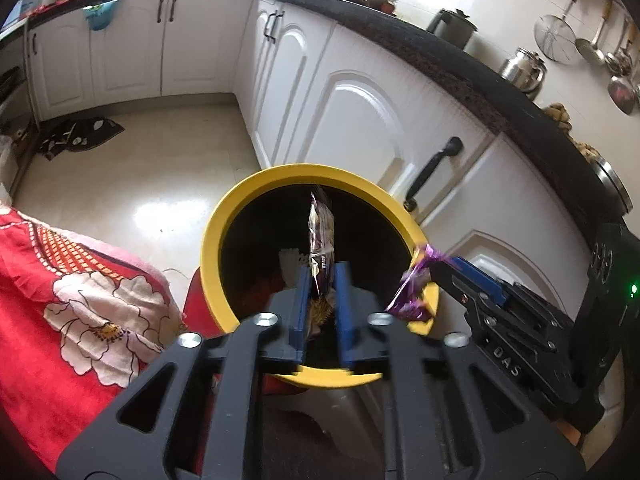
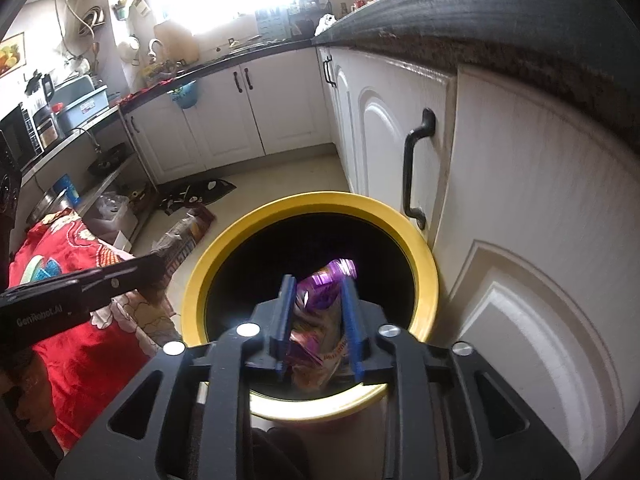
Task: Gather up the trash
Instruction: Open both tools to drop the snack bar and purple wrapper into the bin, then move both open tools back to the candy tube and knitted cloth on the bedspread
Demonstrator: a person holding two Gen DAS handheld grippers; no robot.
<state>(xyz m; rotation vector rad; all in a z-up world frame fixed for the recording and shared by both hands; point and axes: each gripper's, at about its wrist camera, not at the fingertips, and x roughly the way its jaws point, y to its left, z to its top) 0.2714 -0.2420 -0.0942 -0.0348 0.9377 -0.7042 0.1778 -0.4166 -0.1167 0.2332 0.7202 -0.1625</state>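
2 wrappers hang over the yellow bin (image 1: 216,248), one in each gripper. The left gripper (image 1: 323,276) has a silvery wrapper (image 1: 320,232) standing upright between its blue fingers (image 1: 303,300); the jaws are parted a little, and the pads look to have let go of it, with a slim gap on either side. The right gripper (image 2: 316,292) has a crumpled purple wrapper (image 2: 320,292) between its fingers, again with the jaws slightly apart and the foil sitting loose between them. From the left wrist view the purple wrapper (image 1: 416,280) shows at the bin's right rim, at the tip of the right gripper (image 1: 434,270).

Both wrappers sit above the dark mouth of the bin, which stands on the floor (image 1: 140,184) just beside the white cabinets (image 1: 360,120). Inside, some pale and orange scraps (image 1: 290,260) lie at the bottom, so part of the collecting seems done already.

Judging by this, the drop is under way: both pieces are positioned over the opening and look about to fall, though the purple one is near the right edge and could catch on the rim. Work is left. On the floor to the far left of the bin, the right wrist view shows at least 1 more packet (image 2: 188,232), near a dark mat (image 2: 200,192). A red floral cloth (image 1: 80,292) lies at the near left.
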